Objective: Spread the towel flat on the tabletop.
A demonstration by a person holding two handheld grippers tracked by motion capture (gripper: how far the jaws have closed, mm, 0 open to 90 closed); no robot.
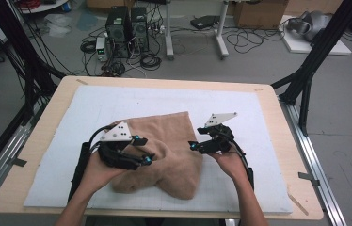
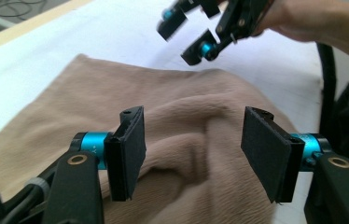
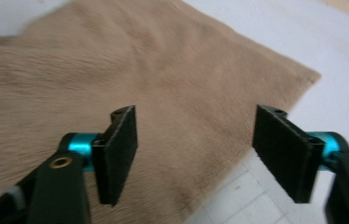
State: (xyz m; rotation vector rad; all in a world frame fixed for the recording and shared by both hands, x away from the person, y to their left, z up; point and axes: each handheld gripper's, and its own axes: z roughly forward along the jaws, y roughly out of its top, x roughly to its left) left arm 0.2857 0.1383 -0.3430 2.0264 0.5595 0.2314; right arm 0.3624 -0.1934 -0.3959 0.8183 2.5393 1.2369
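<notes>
The high view looks from above the person's side, forward and down, and takes in the whole table [image 1: 277, 101] with the floor behind it. The left gripper view sits low and very close behind its own jaws and looks across the beige towel [image 2: 116, 93] toward the right gripper [image 2: 189, 39]. The right gripper view also sits close and looks down on the towel's edge and the white mat [image 3: 256, 32]. All three views share the towel.
</notes>
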